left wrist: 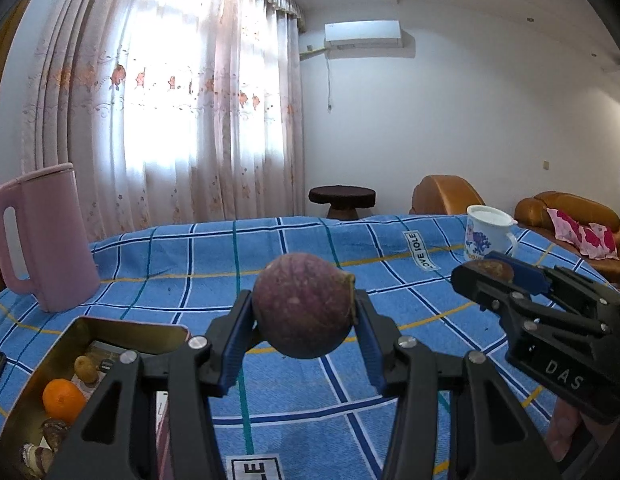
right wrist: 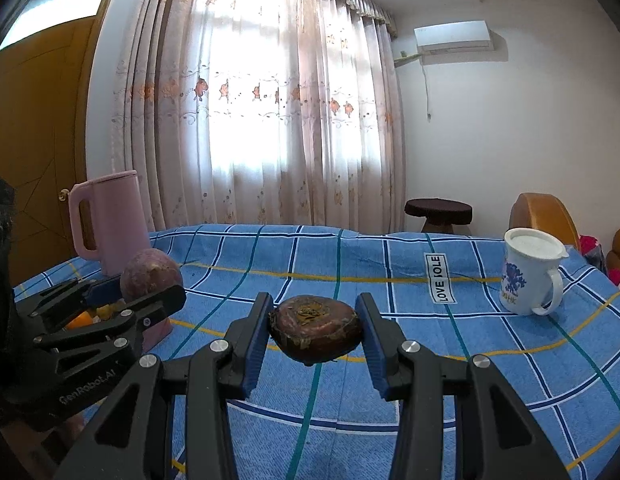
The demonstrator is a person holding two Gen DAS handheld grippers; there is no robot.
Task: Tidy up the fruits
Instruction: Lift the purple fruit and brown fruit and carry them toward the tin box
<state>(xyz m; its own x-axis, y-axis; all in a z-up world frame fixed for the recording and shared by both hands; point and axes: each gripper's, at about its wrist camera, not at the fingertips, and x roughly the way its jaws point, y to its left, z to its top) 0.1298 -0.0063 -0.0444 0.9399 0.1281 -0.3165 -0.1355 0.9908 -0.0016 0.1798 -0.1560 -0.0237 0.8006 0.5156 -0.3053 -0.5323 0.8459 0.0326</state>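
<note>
My left gripper [left wrist: 303, 312] is shut on a round purple passion fruit [left wrist: 301, 306] and holds it above the blue checked tablecloth [left wrist: 189, 264]. My right gripper [right wrist: 314, 330] is shut on a flat dark brown water chestnut [right wrist: 314, 328], also held above the cloth. Each gripper shows in the other view: the right one [left wrist: 490, 270] to the right, the left one [right wrist: 149, 280] to the left with the purple fruit [right wrist: 149, 276]. A gold tin box [left wrist: 53, 364] at lower left holds an orange [left wrist: 63, 398], a small brown fruit [left wrist: 85, 368] and other brown pieces.
A pink jug [left wrist: 45, 240] stands at the back left of the table. A white mug with a blue print [right wrist: 530, 276] stands at the right. Beyond the table are curtains, a dark round stool [left wrist: 342, 196] and brown sofas [left wrist: 566, 216].
</note>
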